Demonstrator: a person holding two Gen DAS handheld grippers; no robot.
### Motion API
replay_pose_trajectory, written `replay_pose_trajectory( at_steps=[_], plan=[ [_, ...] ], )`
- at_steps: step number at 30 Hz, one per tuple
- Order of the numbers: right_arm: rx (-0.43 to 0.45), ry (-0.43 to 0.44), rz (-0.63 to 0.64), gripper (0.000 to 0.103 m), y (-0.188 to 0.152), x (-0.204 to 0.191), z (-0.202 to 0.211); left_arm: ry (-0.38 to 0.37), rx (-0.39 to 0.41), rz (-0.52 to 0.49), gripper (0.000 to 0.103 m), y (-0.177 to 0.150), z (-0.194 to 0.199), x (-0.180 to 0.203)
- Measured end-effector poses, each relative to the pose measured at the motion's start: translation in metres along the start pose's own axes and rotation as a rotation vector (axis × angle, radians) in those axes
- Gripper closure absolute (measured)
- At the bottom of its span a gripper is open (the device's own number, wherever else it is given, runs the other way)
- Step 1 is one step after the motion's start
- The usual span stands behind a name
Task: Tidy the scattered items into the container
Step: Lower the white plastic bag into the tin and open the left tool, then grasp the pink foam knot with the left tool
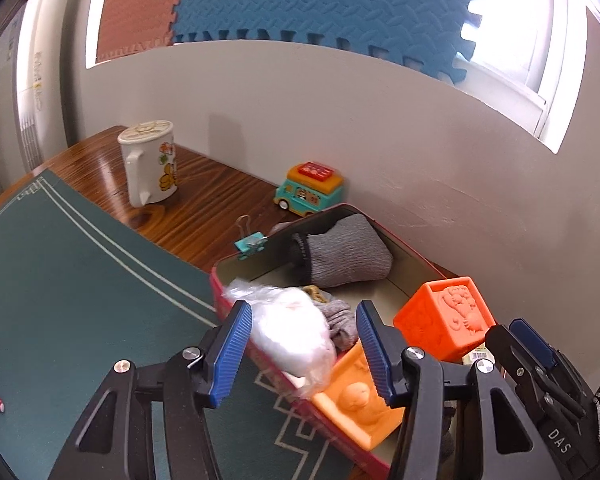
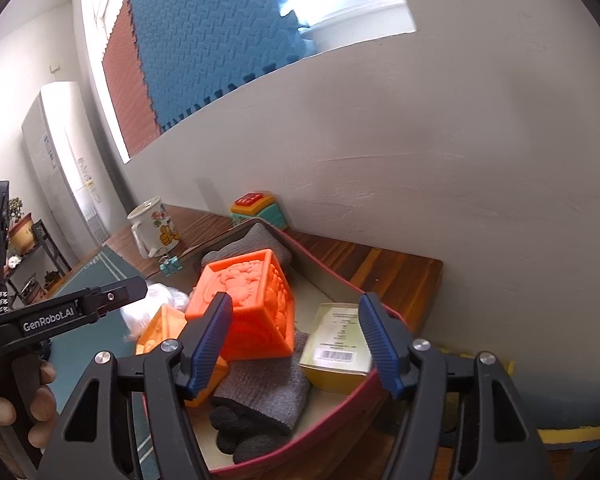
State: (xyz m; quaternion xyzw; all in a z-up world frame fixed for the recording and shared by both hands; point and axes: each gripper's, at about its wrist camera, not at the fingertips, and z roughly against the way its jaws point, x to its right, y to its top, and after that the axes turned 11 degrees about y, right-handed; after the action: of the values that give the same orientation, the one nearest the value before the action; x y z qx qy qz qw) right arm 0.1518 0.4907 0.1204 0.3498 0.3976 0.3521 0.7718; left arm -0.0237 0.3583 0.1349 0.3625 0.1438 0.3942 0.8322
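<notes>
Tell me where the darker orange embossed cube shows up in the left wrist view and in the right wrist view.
Left wrist view: the darker orange cube sits at right of centre, inside the red tin, beyond the right fingertip.
Right wrist view: the cube sits just left of centre, in the tin, atop a grey sock.
Shared landmark: the white cartoon mug on the wooden table.

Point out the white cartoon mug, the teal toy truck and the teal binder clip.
White cartoon mug [image 1: 153,168], left wrist view, its printed side.
Teal toy truck [image 1: 309,191], left wrist view, its side.
Teal binder clip [image 1: 251,243], left wrist view, its body.
</notes>
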Motion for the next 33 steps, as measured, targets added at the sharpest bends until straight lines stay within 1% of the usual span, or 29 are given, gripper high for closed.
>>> replay_pose_trajectory(
  at_steps=[4, 7, 9, 11, 13, 16, 18, 21, 23, 29, 33],
  plan=[
    [-0.022, 0.043, -0.013, 0.033, 0.003, -0.005, -0.008, 0.024, 0.007, 0.011, 0.047, -0.006, 0.009, -0.014],
    [-0.072, 0.076, -0.023, 0.033, 0.005, -0.010, -0.022, 0.050, 0.010, 0.026, 0.047, -0.012, 0.014, -0.030],
    [-0.098, 0.064, -0.025, 0.033, 0.005, -0.014, -0.031, 0.071, 0.009, 0.043, 0.047, -0.017, 0.018, -0.044],
    [-0.086, 0.064, -0.021, 0.033, 0.005, -0.020, -0.029, 0.094, 0.007, 0.068, 0.047, -0.023, 0.023, -0.061],
    [-0.066, 0.068, -0.010, 0.033, 0.005, -0.029, -0.025, 0.133, 0.005, 0.100, 0.047, -0.030, 0.026, -0.081],
    [-0.023, 0.070, 0.048, 0.033, 0.007, -0.054, -0.016, 0.185, -0.003, 0.140, 0.047, -0.039, 0.030, -0.107],
    [-0.010, 0.086, 0.075, 0.033, 0.007, -0.069, -0.013, 0.220, -0.016, 0.177, 0.046, -0.046, 0.031, -0.127],
    [-0.006, 0.121, 0.118, 0.033, 0.004, -0.095, -0.013, 0.295, -0.035, 0.241, 0.034, -0.059, 0.037, -0.160],
    [-0.013, 0.147, 0.148, 0.030, 0.001, -0.114, -0.016, 0.329, -0.036, 0.273, 0.034, -0.066, 0.043, -0.179],
    [-0.073, 0.222, 0.212, 0.030, -0.012, -0.159, -0.031, 0.417, -0.029, 0.373, 0.034, -0.089, 0.066, -0.240],
    [-0.143, 0.278, 0.258, 0.029, -0.025, -0.187, -0.048, 0.459, -0.023, 0.448, 0.034, -0.101, 0.079, -0.279]
  ],
)
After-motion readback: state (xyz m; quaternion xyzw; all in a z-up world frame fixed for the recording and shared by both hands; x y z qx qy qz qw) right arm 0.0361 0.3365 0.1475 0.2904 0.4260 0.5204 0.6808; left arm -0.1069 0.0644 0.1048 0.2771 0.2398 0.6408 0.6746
